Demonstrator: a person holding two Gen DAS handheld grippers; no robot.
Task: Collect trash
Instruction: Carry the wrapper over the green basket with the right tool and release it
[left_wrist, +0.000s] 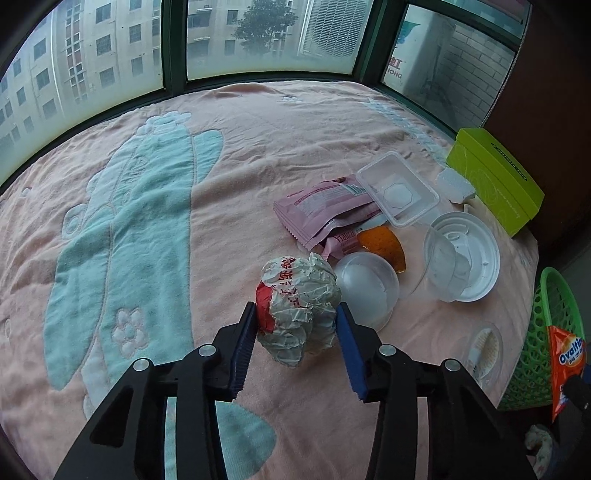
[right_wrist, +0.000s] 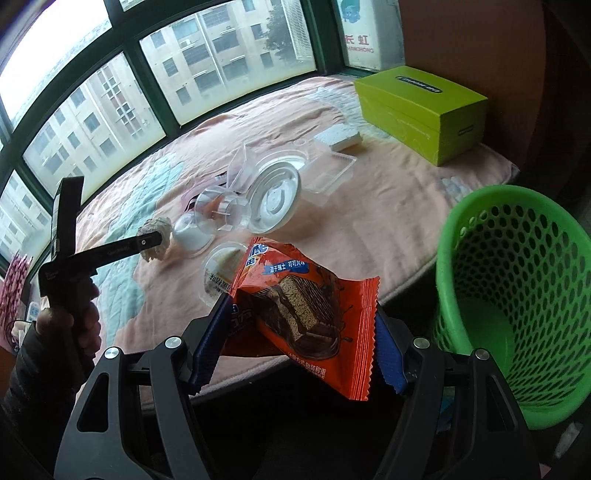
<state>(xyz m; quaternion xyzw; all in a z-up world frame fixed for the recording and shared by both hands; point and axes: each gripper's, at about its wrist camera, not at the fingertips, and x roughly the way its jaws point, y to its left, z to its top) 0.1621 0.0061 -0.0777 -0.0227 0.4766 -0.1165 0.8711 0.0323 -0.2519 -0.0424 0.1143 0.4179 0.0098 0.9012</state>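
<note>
Between the blue pads of my left gripper (left_wrist: 297, 325) sat the crumpled paper ball (left_wrist: 299, 308), white with red print, resting on the pink blanket (left_wrist: 229, 177). Both pads met its sides, so I judged the jaws closed onto it at roughly the ball's own width; whether it was lifted clear of the cloth I could not tell. The right gripper (right_wrist: 295, 332) pinched the orange snack wrapper (right_wrist: 306, 317) across its middle, jaws held apart only by the folded foil, out past the blanket's edge and just left of the green basket (right_wrist: 517, 295).

The step in hand, as I judged it, was to carry the wrapper over the basket mouth and release it. To do this well: move right until the wrapper hangs fully inside the rim, then spread the jaws wide, since foil tends to cling to a pad. Lift the ball straight up first, because a clear dome lid (left_wrist: 365, 284) touched it on the right and could be dragged along.

Beyond these lay a pink packet (left_wrist: 325, 206), a clear tray (left_wrist: 399, 188), an orange peel (left_wrist: 384, 243) and a round white lid (left_wrist: 465, 254), all still to collect. A lime box (left_wrist: 495, 173) stood at the far corner.
</note>
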